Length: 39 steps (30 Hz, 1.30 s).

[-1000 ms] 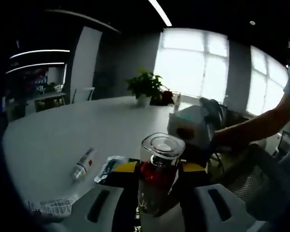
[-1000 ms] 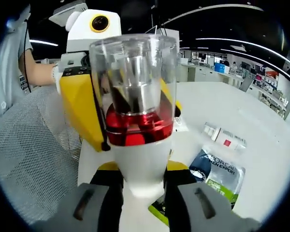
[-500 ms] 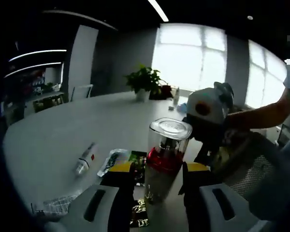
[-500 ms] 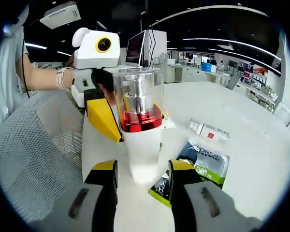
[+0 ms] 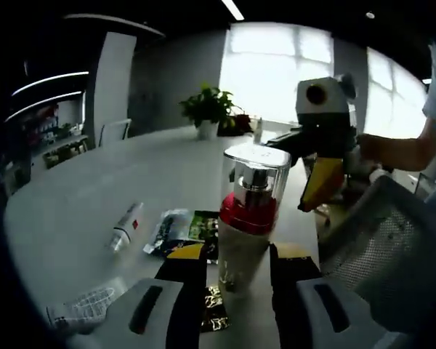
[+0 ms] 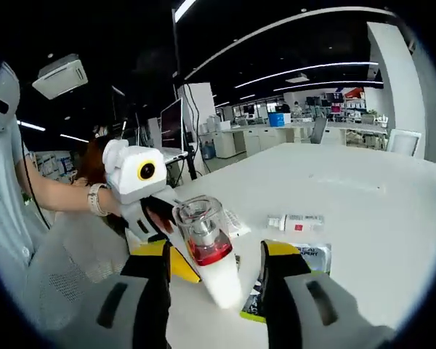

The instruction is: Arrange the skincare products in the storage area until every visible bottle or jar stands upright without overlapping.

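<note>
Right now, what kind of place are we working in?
Probably an open-plan office or showroom. A long white table runs through it, desks with monitors stand behind, strip lights cross a dark ceiling, and a potted plant sits by big windows.

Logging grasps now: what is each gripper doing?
Left gripper: shut on the white bottle with red collar and clear cap.
Right gripper: open, holding nothing.

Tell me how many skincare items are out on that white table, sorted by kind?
Pump bottle with a clear cap and red collar: 1
White tube with a red label, lying flat: 1
Flat sachets or packets beside the bottle: 2, as far as I can tell
Total: 4
</note>
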Available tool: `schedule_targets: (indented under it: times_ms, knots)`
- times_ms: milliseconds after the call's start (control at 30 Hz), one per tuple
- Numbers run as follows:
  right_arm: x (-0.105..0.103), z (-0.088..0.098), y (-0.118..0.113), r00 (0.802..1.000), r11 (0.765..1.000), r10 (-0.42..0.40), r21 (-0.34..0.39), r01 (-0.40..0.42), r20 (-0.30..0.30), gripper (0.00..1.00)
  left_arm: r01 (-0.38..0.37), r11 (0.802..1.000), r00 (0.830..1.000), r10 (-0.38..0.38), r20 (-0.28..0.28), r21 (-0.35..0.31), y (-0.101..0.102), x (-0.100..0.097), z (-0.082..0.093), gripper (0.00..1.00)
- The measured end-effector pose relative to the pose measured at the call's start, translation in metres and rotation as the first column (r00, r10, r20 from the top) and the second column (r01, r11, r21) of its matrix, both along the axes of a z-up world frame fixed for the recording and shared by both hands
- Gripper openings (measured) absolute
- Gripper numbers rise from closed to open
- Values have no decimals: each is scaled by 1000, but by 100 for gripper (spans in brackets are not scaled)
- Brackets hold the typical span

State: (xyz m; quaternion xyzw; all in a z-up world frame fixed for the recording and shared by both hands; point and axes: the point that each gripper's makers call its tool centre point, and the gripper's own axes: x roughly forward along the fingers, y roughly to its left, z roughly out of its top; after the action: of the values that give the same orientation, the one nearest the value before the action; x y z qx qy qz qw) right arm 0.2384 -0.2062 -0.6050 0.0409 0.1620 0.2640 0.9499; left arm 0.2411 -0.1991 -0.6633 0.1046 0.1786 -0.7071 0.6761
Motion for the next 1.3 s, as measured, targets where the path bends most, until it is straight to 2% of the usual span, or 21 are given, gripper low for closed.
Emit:
schedule_targets:
  times_ms: [33,67,133,200,267,300,333,500,567,767,867,1133,1300]
  knots:
    - [3,2,-1,999,999,-39,11,39,-5,48,7,1000,1000,-7,6,6,0,-1,-1,30]
    - [5,5,4,999,999,-35,21,35,2,47,10,1000,1000,-10,6,9,0,-1,-2,29]
    - [9,5,4,995,993,-93,75,96,-41,44,12,1000,1000,-12,-2,15,0,-1,-4,29]
    - [13,11,11,995,986,-95,133,99,-40,46,4,1000,1000,-4,-9,14,-1,-1,-5,30]
    - [16,9,13,993,989,-107,95,111,-38,48,2,1000,1000,-2,-10,18,-1,-1,-7,30]
    - [19,5,9,992,992,-126,18,126,-21,47,3,1000,1000,-3,-7,21,-2,-1,-8,29]
    - [20,2,8,991,991,-134,-16,134,-24,45,6,1000,1000,-6,0,25,-2,-1,-9,29]
    - [21,0,18,992,992,-122,-47,121,-25,39,9,1000,1000,-10,20,28,-4,-2,-10,26]
    - [23,1,12,991,985,-131,-114,132,13,34,3,1000,1000,-4,31,24,-5,0,-10,25]
    - [25,1,11,996,988,-84,-127,87,31,32,11,1000,999,-12,51,29,-9,2,-9,25]
    - [28,1,6,996,988,-79,-133,83,36,32,3,1000,998,-5,61,30,-13,4,-10,25]
    - [35,1,-5,996,990,-82,-108,87,45,32,-15,1000,999,14,45,21,-23,12,-9,25]
    - [39,2,-11,996,988,-69,-132,76,56,31,-22,1000,998,21,55,22,-30,17,-9,25]
